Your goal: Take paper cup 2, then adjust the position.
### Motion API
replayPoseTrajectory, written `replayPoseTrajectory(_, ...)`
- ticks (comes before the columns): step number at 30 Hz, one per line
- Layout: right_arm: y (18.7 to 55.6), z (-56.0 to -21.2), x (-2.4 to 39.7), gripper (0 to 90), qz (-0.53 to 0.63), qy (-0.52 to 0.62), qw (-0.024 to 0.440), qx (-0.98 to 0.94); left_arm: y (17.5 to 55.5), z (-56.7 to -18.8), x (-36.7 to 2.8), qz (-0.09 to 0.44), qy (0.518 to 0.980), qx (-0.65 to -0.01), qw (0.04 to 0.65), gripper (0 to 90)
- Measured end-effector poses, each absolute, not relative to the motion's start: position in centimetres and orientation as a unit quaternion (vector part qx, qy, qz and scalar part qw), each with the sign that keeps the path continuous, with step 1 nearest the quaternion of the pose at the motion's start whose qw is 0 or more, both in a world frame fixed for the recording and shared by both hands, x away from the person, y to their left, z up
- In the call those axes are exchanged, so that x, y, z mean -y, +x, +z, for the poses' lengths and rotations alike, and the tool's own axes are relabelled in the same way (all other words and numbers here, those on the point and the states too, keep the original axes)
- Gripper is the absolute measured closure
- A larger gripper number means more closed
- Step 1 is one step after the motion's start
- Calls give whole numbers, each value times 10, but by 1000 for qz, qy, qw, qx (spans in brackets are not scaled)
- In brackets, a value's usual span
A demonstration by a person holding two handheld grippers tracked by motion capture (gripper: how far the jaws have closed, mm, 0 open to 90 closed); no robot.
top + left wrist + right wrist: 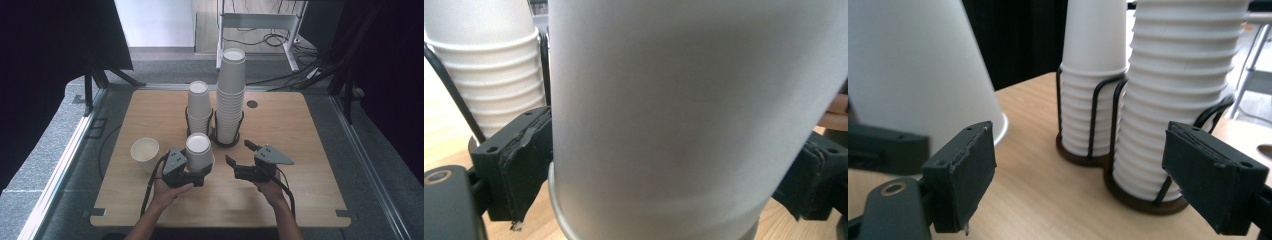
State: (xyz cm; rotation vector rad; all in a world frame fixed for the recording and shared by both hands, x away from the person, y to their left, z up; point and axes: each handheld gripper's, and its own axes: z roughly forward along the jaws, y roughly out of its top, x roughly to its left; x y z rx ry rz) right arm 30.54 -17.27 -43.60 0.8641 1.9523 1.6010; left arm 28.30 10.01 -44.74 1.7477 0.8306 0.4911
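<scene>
An upside-down white paper cup (199, 145) stands between the jaws of my left gripper (200, 172), just in front of the two cup stacks. In the left gripper view both black pads (526, 160) press on the cup's wall (684, 90), with its rim low over the wood. I cannot tell whether the rim touches the table. My right gripper (239, 152) hovers to the cup's right, open with nothing between its jaws. The right gripper view looks between those open jaws (1088, 170) at the stacks, with the held cup (913, 75) at the left.
A short stack of inverted cups (199, 107) and a taller one (231, 95) stand in black wire holders (1098, 92) at the table's middle back. One upright cup (145, 150) sits left of my left gripper. The wooden table (310, 190) has a cable hole (252, 104).
</scene>
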Motion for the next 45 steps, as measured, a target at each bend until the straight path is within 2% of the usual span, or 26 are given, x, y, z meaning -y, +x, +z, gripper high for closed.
replayPoseTrajectory(6,299,-453,174,141,587,323,212,-711,279,-461,-101,203,746,-354,527,86)
replayPoseTrajectory(16,291,-461,168,146,582,315,214,-718,277,-479,-102,205,752,-365,510,87)
replayPoseTrajectory(29,282,-460,155,147,591,295,204,-723,277,-496,-88,213,780,-352,472,87)
replayPoseTrajectory(45,275,-463,136,158,601,274,182,-729,273,-503,-73,201,797,-336,460,87)
